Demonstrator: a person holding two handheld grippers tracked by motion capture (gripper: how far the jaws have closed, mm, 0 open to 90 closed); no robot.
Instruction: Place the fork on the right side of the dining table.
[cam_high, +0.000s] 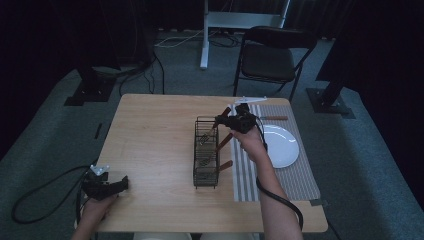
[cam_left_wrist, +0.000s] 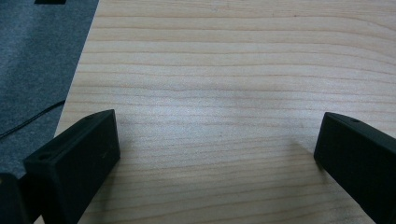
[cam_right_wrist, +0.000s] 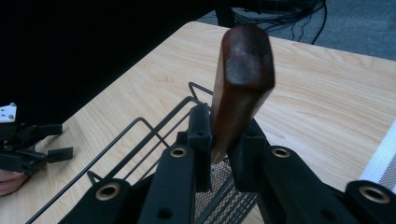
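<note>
Your right tool is clamped on a wooden handle. The handle is dark reddish brown, smooth, flat on its sides, with a rounded blunt end that looks a little worn and pale. It stands almost upright over the black wire basket in the middle of the table; what is below the handle you cannot tell. Two more brown handles lean out of the basket. Your left tool rests at the near left table corner, its jaws wide apart with only bare wood between them.
</note>
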